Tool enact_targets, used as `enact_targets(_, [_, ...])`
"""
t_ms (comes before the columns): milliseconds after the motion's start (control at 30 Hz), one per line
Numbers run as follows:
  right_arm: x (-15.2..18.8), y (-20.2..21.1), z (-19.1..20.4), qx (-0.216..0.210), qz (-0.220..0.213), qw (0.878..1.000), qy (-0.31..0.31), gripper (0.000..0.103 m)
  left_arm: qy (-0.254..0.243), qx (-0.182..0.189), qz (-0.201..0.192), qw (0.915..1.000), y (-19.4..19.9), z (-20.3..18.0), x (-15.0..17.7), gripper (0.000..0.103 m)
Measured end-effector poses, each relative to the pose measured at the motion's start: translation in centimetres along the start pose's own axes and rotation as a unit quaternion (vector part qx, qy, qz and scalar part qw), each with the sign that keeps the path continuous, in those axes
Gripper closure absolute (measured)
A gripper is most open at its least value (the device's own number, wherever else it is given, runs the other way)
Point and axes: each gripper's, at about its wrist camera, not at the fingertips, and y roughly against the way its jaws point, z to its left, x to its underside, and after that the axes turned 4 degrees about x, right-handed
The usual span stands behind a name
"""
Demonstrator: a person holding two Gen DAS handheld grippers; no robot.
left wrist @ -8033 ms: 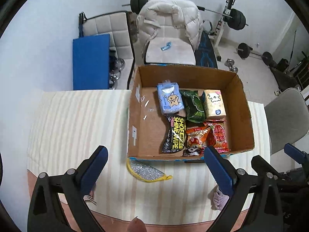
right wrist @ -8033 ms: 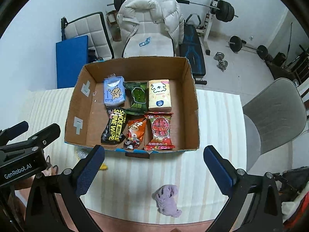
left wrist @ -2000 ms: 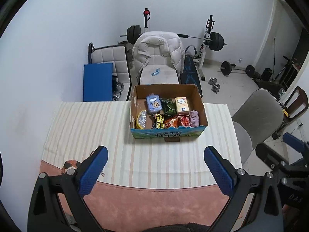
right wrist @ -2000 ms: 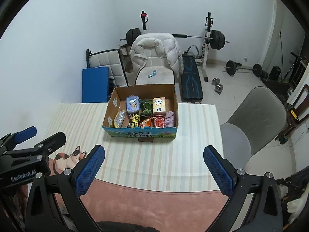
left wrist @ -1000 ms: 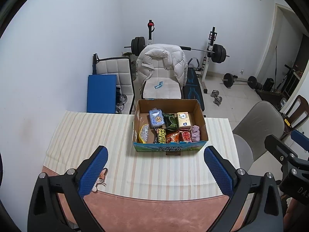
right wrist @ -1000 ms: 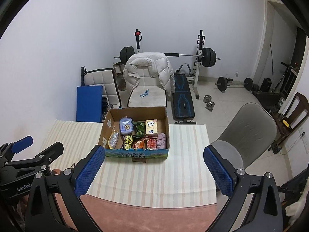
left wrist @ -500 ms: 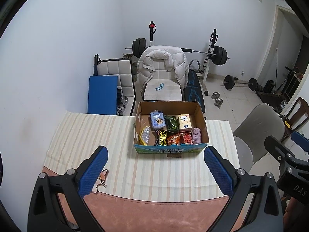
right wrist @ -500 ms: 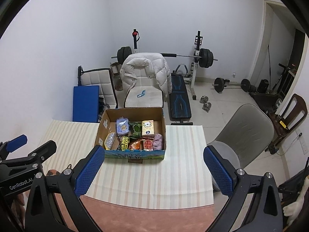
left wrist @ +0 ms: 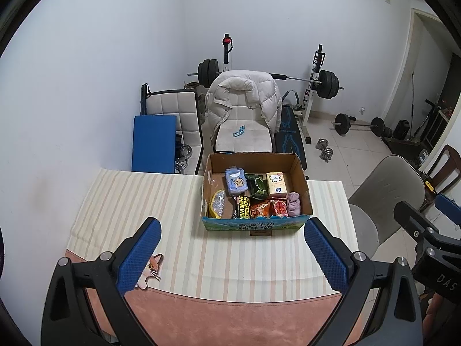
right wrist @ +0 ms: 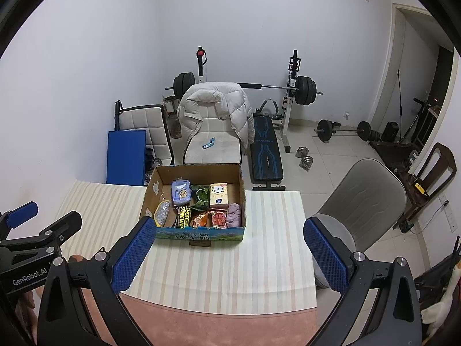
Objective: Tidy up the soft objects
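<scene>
Box: a cardboard box with its top open stands on the far half of the worktop, a blue printed panel on its near wall
Soft things: all lie inside the box
Purple cloth: a bunched purple cloth in the near right corner of the box, touching the right wall
Silver pouch: a glittery pouch with a yellow edge at the near left, leaning by the left wall
Packets: a blue tissue pack, a green packet and a cream tissue pack in the back row; a black packet with yellow letters, an orange packet and a red packet in the front row
Worktop: the worktop carries a striped cream cloth, with a pink mat along its near edge
Left tongs: the left tongs are spread wide, nothing between them, held above the near edge, well apart from the box
Right tongs: the right tongs are likewise spread wide and bare, on the near side of the box
Chairs: a white chair with a pale padded jacket beyond the box, a grey chair at the right
Room: weights and a bench stand by the far wall
</scene>
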Motion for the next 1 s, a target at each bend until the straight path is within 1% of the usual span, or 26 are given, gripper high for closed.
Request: enact_targets(1000, [-0.62,0.40,-0.44,0.007,-0.006,1.000,0.003,0.000,-0.001,0.001,-0.003,1.0000,0.43,-0.01,-0.24,0.001])
